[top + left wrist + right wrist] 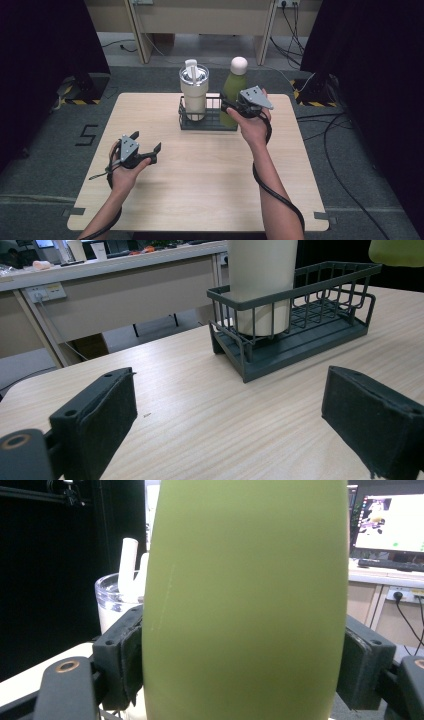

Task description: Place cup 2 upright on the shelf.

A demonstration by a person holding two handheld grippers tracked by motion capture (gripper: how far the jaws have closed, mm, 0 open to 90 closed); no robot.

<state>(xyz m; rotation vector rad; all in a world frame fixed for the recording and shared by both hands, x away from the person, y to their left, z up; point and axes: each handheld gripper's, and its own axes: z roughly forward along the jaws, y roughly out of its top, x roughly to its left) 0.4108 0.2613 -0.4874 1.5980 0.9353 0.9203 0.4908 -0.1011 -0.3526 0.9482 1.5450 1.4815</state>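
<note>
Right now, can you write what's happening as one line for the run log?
right gripper: shut on tall green bottle | left gripper: open, holding nothing | cream tumbler: upright in dark wire basket

Left gripper (144, 149): we list a black two-jaw body with a grey three-cornered plate on top.
Right gripper (231, 106): we list the same black build and grey plate.
Pads (107, 422): flat, black, rough-faced, chipped along the edges.
Fasteners: we see brass-ringed screws.
Cables: thick black, trailing along bare, sleeveless forearms.
</note>
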